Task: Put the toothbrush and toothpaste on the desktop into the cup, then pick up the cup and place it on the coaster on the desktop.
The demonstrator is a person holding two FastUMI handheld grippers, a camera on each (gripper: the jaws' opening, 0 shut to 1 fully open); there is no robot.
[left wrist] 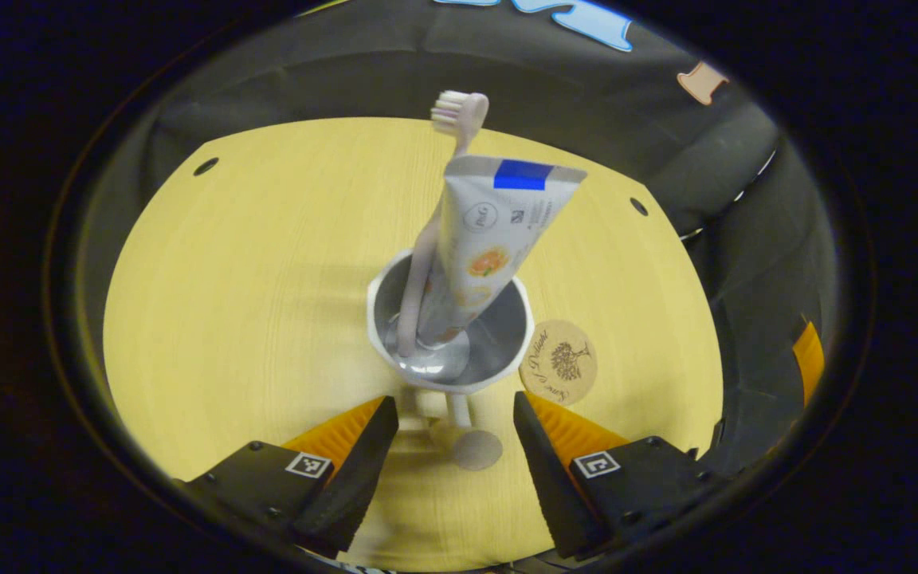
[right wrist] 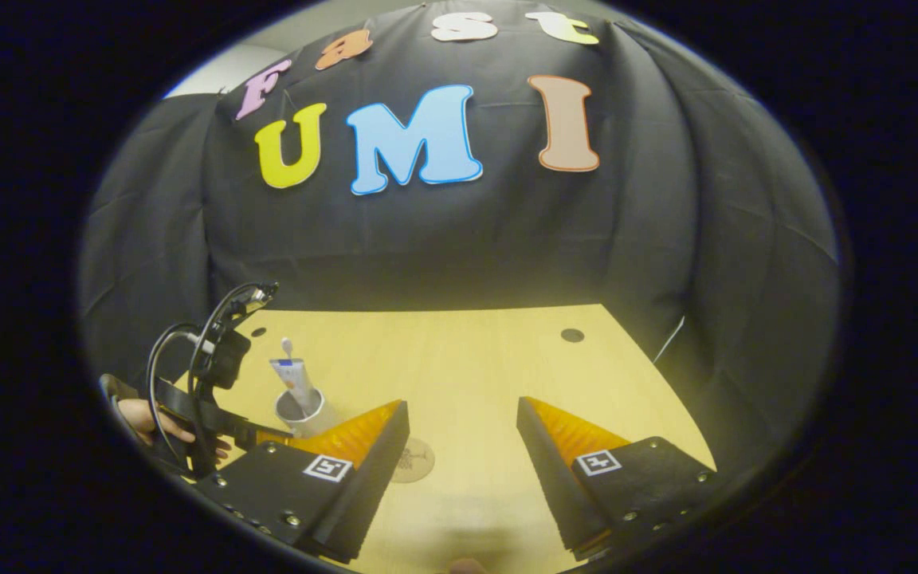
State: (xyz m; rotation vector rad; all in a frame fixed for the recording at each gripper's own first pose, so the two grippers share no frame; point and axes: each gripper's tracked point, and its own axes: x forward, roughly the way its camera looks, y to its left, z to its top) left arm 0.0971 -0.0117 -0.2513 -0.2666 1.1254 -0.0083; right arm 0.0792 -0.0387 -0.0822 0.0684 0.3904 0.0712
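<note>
My left gripper (left wrist: 455, 446) stands wide open and empty, so I'd ease it forward level until both fingers flank the cup's wall low down, then close gently to keep it from tipping. The cup (left wrist: 449, 335), with toothbrush (left wrist: 459, 115) and toothpaste (left wrist: 499, 231) standing inside, sits just ahead between the jaws, the coaster (left wrist: 559, 363) touching its right side. My right gripper (right wrist: 459, 462) is open too, holding nothing.

A white cup (left wrist: 449, 327) with a grey inside stands upright on the surface. In it, a pale pink toothbrush (left wrist: 435, 231) leans bristles up, and a white toothpaste tube (left wrist: 491, 239) stands cap down. A round tan coaster (left wrist: 559, 362) lies flat just beside the cup.
</note>
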